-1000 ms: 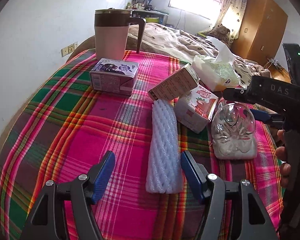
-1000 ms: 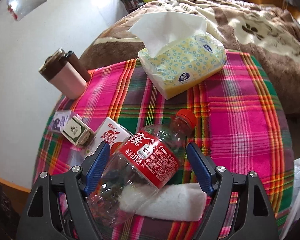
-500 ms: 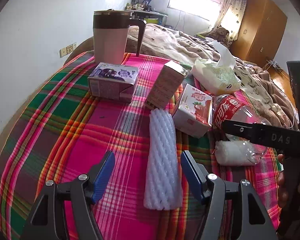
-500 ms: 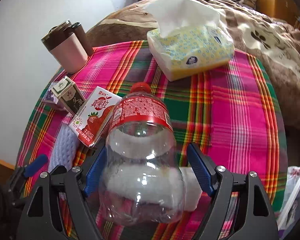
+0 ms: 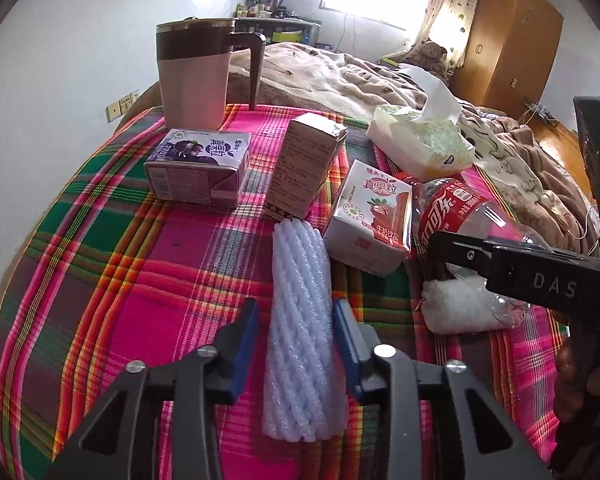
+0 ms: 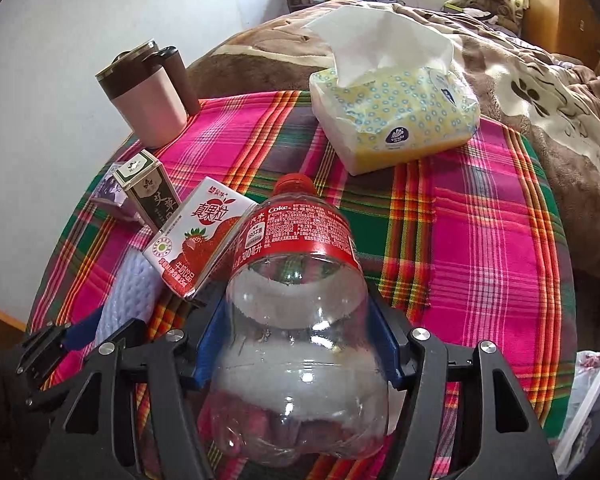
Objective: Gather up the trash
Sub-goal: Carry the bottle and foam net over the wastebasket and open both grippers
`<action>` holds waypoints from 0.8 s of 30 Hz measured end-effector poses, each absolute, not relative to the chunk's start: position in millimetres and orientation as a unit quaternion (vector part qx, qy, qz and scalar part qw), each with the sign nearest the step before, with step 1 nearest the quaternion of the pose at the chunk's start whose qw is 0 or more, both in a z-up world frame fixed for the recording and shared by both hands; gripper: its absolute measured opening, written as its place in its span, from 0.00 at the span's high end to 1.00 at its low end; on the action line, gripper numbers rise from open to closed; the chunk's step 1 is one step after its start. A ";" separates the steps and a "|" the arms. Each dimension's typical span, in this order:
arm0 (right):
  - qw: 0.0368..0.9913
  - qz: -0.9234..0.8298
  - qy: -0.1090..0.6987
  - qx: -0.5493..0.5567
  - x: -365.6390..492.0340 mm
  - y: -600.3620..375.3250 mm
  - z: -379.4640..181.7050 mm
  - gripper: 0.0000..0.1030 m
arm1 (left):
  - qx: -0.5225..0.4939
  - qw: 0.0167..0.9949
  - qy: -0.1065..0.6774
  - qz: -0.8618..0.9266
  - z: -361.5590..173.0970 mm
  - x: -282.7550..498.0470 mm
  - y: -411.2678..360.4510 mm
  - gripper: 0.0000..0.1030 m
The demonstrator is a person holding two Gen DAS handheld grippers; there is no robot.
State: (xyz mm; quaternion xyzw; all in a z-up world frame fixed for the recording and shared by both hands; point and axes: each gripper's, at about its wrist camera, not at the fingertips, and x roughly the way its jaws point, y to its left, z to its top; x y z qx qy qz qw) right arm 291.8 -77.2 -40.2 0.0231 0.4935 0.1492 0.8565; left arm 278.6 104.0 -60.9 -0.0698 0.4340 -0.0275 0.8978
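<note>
A: Since a moment ago both pairs of fingers have narrowed: the left gripper (image 5: 294, 322) brackets the foam sleeve (image 5: 300, 320), the right gripper (image 6: 296, 340) pinches the Coke bottle (image 6: 296, 300) on the tabletop (image 6: 480, 240).

B: Empty, light, slick plastic; hold its waist. The foam crushes easily, and contact there isn't clear.

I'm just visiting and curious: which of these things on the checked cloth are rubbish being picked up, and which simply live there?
Likely trash:
- empty Coke bottle, clamped in the right gripper
- white foam net sleeve, between the left gripper fingers
- strawberry milk carton
- purple carton
- brown carton

Probably staying:
- pink mug
- tissue pack
</note>
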 end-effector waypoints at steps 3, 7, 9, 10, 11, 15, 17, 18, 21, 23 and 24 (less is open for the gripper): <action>0.858 0.150 0.490 0.029 289.1 -80.4 -40.1 0.38 | -0.070 0.898 0.432 -0.032 -59.2 276.7 103.5 0.75; 0.865 0.149 0.479 0.030 282.6 -83.9 -37.8 0.38 | -0.066 0.903 0.423 -0.040 -53.8 270.2 98.8 0.75; 0.866 0.152 0.476 0.038 278.7 -87.7 -36.2 0.38 | -0.069 0.904 0.420 -0.043 -51.7 267.6 98.2 0.75; 0.866 0.153 0.474 0.042 276.8 -89.6 -35.3 0.38 | -0.071 0.904 0.419 -0.042 -50.6 265.8 98.5 0.75; 0.868 0.153 0.470 0.045 274.2 -91.4 -33.7 0.38 | -0.073 0.905 0.417 -0.044 -49.2 264.0 98.5 0.75; 0.873 0.156 0.458 0.057 263.4 -100.3 -25.6 0.38 | -0.081 0.909 0.407 -0.046 -41.8 252.7 97.6 0.75; 0.877 0.158 0.450 0.062 255.6 -105.7 -20.0 0.38 | -0.083 0.912 0.399 -0.050 -35.7 245.0 95.7 0.75; 0.878 0.160 0.446 0.065 251.8 -108.1 -17.8 0.38 | -0.082 0.913 0.397 -0.051 -33.2 242.2 94.5 0.75; 0.882 0.159 0.438 0.071 241.1 -118.1 -10.5 0.38 | -0.074 0.918 0.386 -0.054 -24.2 231.4 87.9 0.75; 0.885 0.159 0.431 0.076 235.0 -124.7 -6.0 0.38 | -0.070 0.921 0.380 -0.058 -18.0 223.8 82.2 0.75; 0.887 0.158 0.427 0.079 231.3 -128.3 -3.7 0.38 | -0.071 0.922 0.377 -0.062 -15.0 220.8 80.0 0.75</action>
